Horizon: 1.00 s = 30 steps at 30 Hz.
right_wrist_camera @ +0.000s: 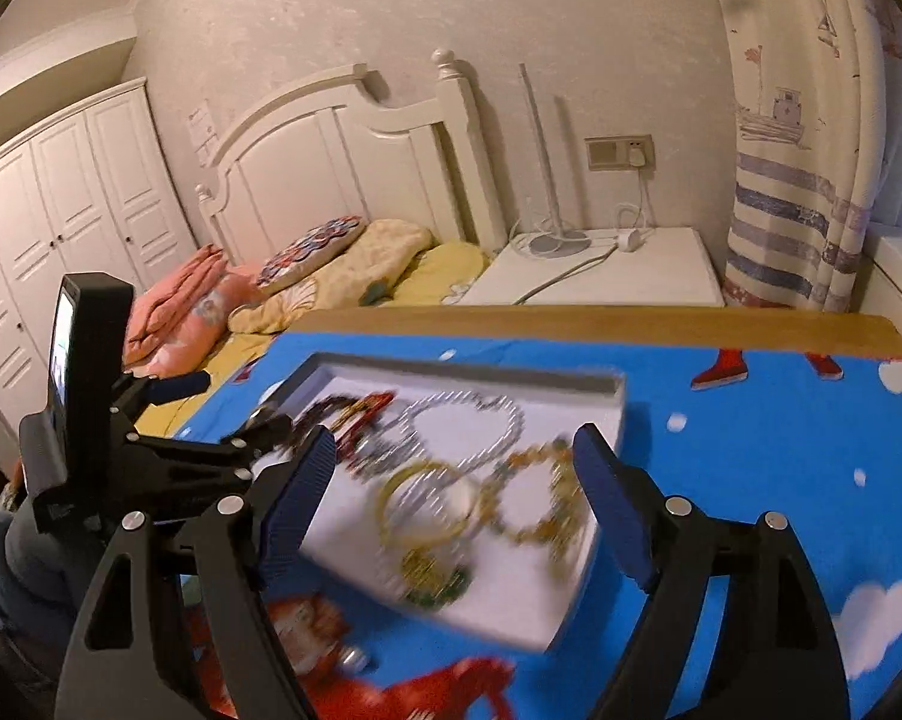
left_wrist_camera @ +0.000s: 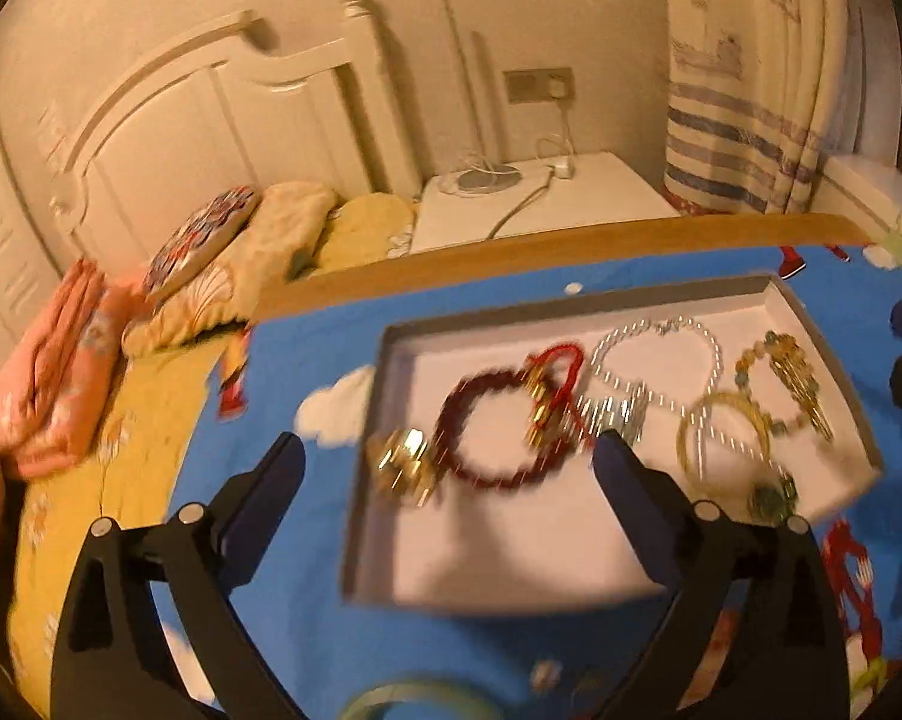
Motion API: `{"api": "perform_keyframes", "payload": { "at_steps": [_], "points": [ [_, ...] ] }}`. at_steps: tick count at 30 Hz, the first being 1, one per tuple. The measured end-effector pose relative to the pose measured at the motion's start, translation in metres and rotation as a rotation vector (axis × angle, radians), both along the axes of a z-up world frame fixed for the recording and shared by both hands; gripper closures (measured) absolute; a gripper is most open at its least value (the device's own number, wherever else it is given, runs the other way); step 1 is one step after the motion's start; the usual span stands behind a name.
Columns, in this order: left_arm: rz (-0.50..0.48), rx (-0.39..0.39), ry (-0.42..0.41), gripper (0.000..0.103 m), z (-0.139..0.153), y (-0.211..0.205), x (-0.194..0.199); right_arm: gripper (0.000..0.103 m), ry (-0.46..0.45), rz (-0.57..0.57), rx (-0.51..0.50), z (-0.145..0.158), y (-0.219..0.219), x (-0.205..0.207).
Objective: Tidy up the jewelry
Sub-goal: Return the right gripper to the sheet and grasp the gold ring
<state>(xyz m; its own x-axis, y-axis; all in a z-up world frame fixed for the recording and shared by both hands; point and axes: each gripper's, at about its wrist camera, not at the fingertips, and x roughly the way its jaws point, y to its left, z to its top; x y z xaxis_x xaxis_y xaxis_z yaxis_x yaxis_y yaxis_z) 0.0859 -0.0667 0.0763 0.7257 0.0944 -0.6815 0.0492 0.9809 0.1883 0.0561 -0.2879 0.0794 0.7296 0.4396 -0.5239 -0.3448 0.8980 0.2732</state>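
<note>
Both grippers wide, nothing held: left gripper (left_wrist_camera: pixel 447 456) hangs over the red bead bracelet (left_wrist_camera: pixel 490 429) in the white tray (left_wrist_camera: pixel 390 420), right gripper (right_wrist_camera: pixel 454 480) over the gold bangle (right_wrist_camera: pixel 423 504); crowded, overlapping pieces risk snagging a neighbour's tassel.
</note>
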Motion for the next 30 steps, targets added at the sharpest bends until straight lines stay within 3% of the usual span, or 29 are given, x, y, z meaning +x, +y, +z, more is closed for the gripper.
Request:
{"api": "perform_keyframes", "payload": {
  "at_steps": [4,11,15,23,30],
  "points": [
    [0.074,-0.099,-0.001,0.004,-0.003,0.047,-0.048,0.023,0.036,0.06,-0.026,-0.012,0.018,-0.027],
    [0.149,-0.139,0.026,0.003,-0.03,0.107,-0.128,0.023,0.094,0.188,-0.116,-0.033,0.071,-0.053],
    [0.132,-0.214,0.06,0.003,-0.055,0.123,-0.166,0.033,0.123,0.255,-0.222,-0.045,0.109,-0.055],
    [0.102,-0.263,0.121,0.003,-0.072,0.124,-0.166,0.046,0.21,0.263,-0.319,-0.066,0.147,-0.038],
    [0.087,-0.283,0.113,0.002,-0.071,0.125,-0.164,0.051,0.177,0.259,-0.41,-0.069,0.165,-0.039]
  ]
}}
